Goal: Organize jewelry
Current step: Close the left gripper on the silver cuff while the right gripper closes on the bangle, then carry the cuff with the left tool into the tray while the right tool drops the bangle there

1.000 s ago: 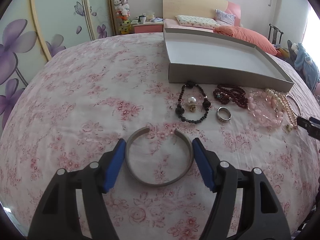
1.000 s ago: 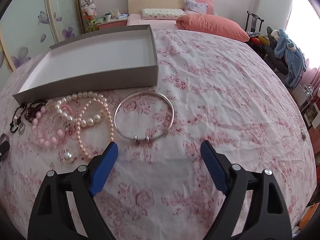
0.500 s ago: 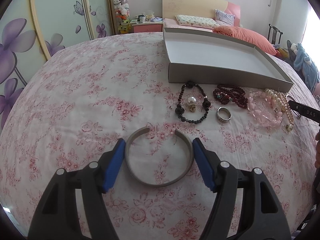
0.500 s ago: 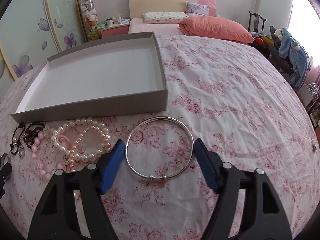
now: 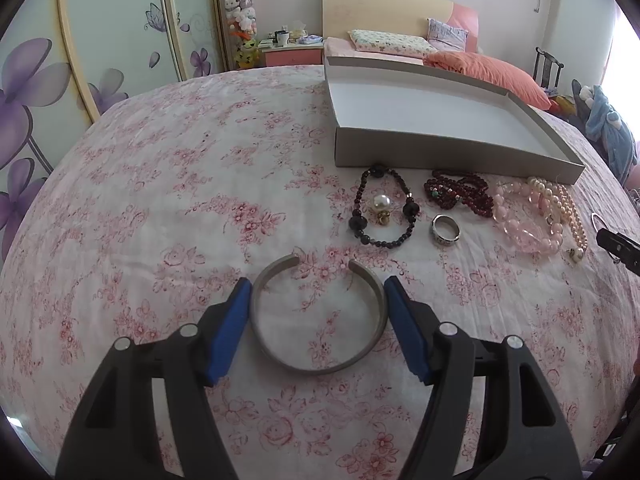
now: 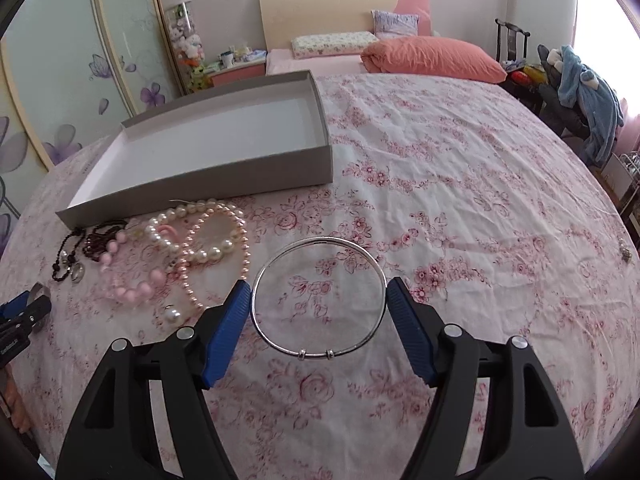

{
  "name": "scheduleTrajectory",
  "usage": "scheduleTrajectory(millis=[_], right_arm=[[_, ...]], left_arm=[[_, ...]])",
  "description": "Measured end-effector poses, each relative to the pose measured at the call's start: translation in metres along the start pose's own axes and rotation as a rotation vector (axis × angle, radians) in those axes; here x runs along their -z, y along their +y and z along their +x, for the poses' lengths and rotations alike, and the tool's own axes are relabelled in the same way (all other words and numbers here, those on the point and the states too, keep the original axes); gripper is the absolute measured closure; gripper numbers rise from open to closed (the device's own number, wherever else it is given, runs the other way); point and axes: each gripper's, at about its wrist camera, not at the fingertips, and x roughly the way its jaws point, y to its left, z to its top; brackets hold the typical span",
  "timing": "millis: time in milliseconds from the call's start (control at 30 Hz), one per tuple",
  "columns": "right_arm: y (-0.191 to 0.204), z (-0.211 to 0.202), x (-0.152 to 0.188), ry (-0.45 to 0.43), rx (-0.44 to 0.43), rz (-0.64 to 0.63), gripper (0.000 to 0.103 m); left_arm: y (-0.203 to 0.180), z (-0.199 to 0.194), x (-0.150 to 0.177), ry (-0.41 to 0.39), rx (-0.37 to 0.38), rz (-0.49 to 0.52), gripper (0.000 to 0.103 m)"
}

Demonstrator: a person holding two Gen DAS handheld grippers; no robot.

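— What sort of place is this?
— A bedroom in a home. A bed (image 6: 420,184) under a pink floral sheet fills most of the frame, with a headboard (image 6: 332,12) and pillows (image 6: 432,60) at the top centre.
— Anything else?
— A nightstand (image 5: 292,54) cluttered with small things at the upper centre, beside a tall case of plush toys (image 5: 240,20). A wardrobe (image 5: 80,48) with sliding doors painted with purple flowers runs down the left. At the far right, a chair (image 6: 512,40) and a blue garment (image 6: 588,92) heaped beside it.
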Motion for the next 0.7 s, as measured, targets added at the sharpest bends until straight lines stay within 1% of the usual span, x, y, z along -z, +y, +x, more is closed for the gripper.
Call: scheduleTrajectory(millis=[133,300,367,533,600,700], right_arm=[[0.008,-0.014,0.001,-0.05,-0.029,-0.007,0.033],[0.021,-0.034,0.003,-0.138,-0.063,-0.033,0.033],[0.026,-0.045,0.002,-0.192,-0.066,-0.044,0.033],[0.043,-0.076,-0.003,-0.379,-0.059,-0.098,0.033],[0.052,-0.088,-0.008,-0.457,-0.05,-0.122,0.033],[0.06,-0.098,-0.016,-0.546,-0.042,-0.135,0.033]], left_arm=[[-0.003,-0.007,0.0,-0.025,0.002,0.002,0.037],[-0.008,-0.026,-0.001,-0.093,0.02,0.007,0.037],[-0.012,-0.033,-0.003,-0.125,0.027,0.01,0.037],[-0.027,-0.058,-0.015,-0.241,0.044,0.032,0.037],[-0.034,-0.065,-0.023,-0.272,0.049,0.038,0.037],[-0.044,-0.073,-0.043,-0.334,0.052,0.049,0.037]])
